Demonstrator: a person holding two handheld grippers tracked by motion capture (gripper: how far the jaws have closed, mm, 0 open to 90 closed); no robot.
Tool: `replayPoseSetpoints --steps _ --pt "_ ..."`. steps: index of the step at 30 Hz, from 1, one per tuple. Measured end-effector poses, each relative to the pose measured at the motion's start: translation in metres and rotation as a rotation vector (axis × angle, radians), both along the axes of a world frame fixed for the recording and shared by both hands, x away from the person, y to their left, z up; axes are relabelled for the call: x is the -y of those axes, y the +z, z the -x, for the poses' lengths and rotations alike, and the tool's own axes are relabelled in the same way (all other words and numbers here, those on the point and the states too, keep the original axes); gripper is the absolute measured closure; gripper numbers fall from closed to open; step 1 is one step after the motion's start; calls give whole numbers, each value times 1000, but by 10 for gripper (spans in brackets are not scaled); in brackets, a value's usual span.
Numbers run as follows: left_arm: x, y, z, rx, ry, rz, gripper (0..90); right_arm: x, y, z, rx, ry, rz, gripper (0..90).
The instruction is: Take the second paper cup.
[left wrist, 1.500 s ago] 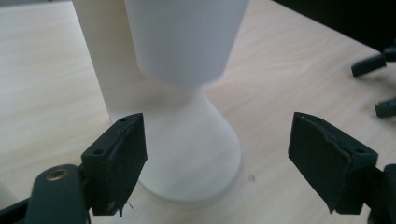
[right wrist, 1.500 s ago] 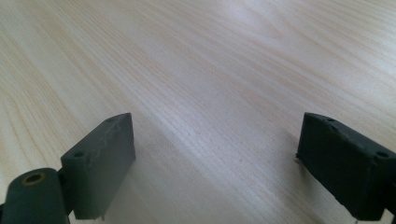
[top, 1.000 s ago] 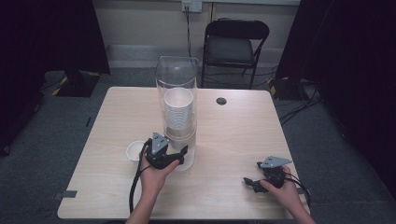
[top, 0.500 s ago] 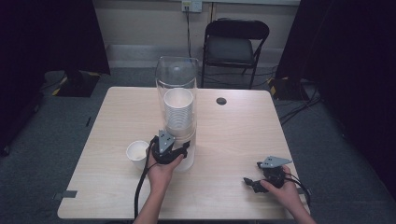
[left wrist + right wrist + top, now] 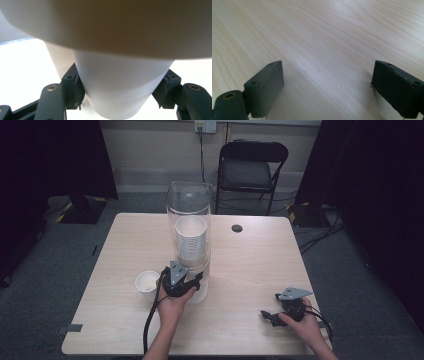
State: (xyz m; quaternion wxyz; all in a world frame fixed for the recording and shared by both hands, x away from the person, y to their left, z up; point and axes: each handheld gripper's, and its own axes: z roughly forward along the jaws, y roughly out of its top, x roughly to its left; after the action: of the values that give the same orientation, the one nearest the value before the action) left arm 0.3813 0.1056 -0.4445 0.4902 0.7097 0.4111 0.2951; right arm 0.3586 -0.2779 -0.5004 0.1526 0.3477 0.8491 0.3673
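Where left tongs (image 5: 120, 100) clamp cup (image 5: 120, 85), base cropped

Light wood table (image 5: 120, 255) — clear dispenser tube (image 5: 189, 210), lone white cup (image 5: 148, 283), small black disc (image 5: 237, 228)

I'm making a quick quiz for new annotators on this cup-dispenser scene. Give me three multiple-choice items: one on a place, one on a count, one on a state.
1. Where does the single white cup stand?
A. left of the clear tube
B. on the chair
C. beside the right gripper

2. How many chairs are behind the table?
A. none
B. one
C. three

3. How do the left gripper's jaws stand?
A. wide open over bare table
B. closed on a white cup
C. closed on a cable

Answers:
1 A: the cup sits on the table left of the clear tube.
2 B: one black chair stands there.
3 B: in the left gripper view, the left gripper has just closed and its pads press the bottom cup.
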Motion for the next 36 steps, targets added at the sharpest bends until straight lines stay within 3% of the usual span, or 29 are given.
replayPoseSetpoints --steps 1,4,5,9,12,13,14,15,16,17,18,20,21,22,29,33,36 --pt "1 -1 1 -1 6 21 360 0 0 0 0 0 0 101" --pt "1 -3 2 7 8 19 360 0 0 0 0 0 0 101" --pt "2 -3 2 6 11 40 360 0 0 0 0 0 0 101" --pt "1 -4 3 9 15 -1 361 0 0 0 0 0 0 101" --pt "1 -2 3 7 24 -6 364 0 0 0 0 0 0 101" --pt "4 -4 2 -16 38 24 364 0 0 0 0 0 0 101" --pt "1 -14 2 -142 25 -81 374 0 0 0 -1 0 0 101" --pt "-1 -51 11 -178 34 -54 371 0 0 0 -3 2 0 101" --pt "-1 -51 11 -178 34 -54 368 0 0 0 -1 4 1 100" --pt "6 -49 17 -149 -16 -63 364 0 0 0 0 7 3 101" --pt "9 -45 18 -126 -33 -89 361 0 0 1 -4 3 1 100" --pt "9 -42 17 -126 -33 -80 359 0 0 0 -1 7 2 95" --pt "6 -40 17 -153 -50 -111 359 0 0 0 -4 7 0 95" --pt "4 -41 18 -175 -52 -101 358 0 0 0 -3 6 3 94" --pt "5 -47 30 -183 -95 -93 350 0 0 -1 -4 14 -1 91" --pt "4 -45 39 -195 -151 -114 344 0 0 -1 -3 16 -1 91" --pt "-5 -47 47 -199 -184 -101 340 0 0 -1 -4 15 -2 91"
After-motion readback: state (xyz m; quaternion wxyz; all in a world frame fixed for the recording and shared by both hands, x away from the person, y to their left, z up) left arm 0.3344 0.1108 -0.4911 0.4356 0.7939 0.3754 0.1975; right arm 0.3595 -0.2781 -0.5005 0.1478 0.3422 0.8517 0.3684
